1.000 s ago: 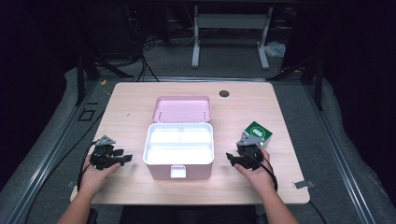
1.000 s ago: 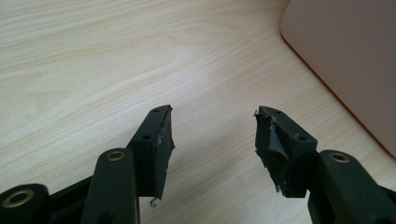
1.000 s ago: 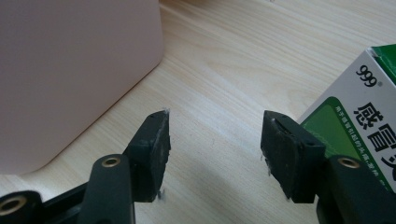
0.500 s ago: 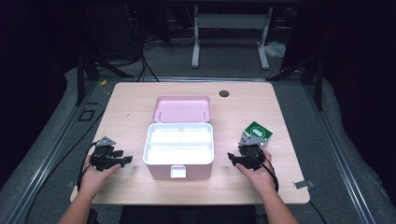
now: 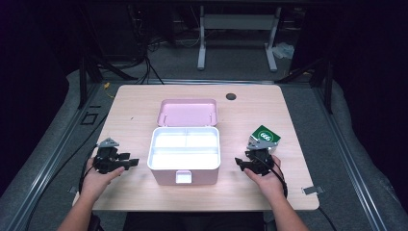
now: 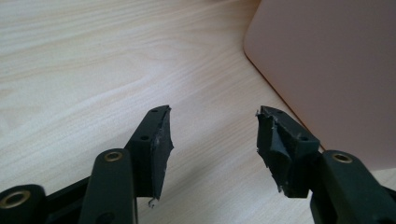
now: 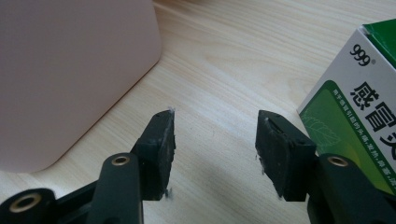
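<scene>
Lately, the right gripper's [image 7: 215, 140] jaws have been narrowed, nothing pinched between; the green medicine box [image 7: 359, 116] is judged the coming target.

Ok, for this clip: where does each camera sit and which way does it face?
High view: above the person's side, facing forward and down on the table; both forearms, the left gripper and right gripper show.
Left gripper view: on the left gripper, facing along its open jaws at bare wood beside the pink box.
Right gripper view: on the right gripper, open jaws between box and green-and-white carton.
All three views share the pink box.
</scene>
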`<action>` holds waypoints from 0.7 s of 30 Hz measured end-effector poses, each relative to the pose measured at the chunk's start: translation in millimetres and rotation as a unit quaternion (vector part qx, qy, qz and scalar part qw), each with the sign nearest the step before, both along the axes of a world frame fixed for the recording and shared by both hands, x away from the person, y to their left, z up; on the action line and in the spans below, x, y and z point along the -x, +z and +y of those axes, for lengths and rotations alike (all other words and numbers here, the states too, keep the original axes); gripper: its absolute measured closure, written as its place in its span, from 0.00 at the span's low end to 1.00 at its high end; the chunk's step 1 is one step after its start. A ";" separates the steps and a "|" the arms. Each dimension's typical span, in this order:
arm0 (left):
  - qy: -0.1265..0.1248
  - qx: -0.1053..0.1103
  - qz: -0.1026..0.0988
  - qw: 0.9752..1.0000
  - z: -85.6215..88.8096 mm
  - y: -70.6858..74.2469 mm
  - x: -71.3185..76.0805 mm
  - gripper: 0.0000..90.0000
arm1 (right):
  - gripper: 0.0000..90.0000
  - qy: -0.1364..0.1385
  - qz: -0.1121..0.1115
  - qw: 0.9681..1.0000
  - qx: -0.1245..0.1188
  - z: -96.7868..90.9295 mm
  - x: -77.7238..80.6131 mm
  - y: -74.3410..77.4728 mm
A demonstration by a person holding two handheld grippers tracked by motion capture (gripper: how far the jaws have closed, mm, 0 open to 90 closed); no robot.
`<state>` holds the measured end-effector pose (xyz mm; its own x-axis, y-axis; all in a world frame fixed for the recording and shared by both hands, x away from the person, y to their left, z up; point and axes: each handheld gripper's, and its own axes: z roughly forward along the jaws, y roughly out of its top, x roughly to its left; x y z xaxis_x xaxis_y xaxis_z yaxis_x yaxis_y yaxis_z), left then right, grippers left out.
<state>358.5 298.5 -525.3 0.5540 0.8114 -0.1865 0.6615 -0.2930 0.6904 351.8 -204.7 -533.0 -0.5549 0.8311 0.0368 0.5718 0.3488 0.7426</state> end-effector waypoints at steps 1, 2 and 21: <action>-0.001 0.011 0.000 1.000 -1.4 5.8 -1.7 0.52 | 0.52 0.002 0.003 1.000 0.000 0.4 0.2 0.0; -0.001 0.011 0.000 1.000 -1.4 5.8 -1.7 0.52 | 0.52 0.002 0.003 1.000 0.000 0.4 0.2 0.0; -0.069 0.014 -0.001 0.998 -23.0 69.0 -23.2 0.64 | 0.52 -0.012 -0.003 1.000 -0.003 -1.1 2.2 1.0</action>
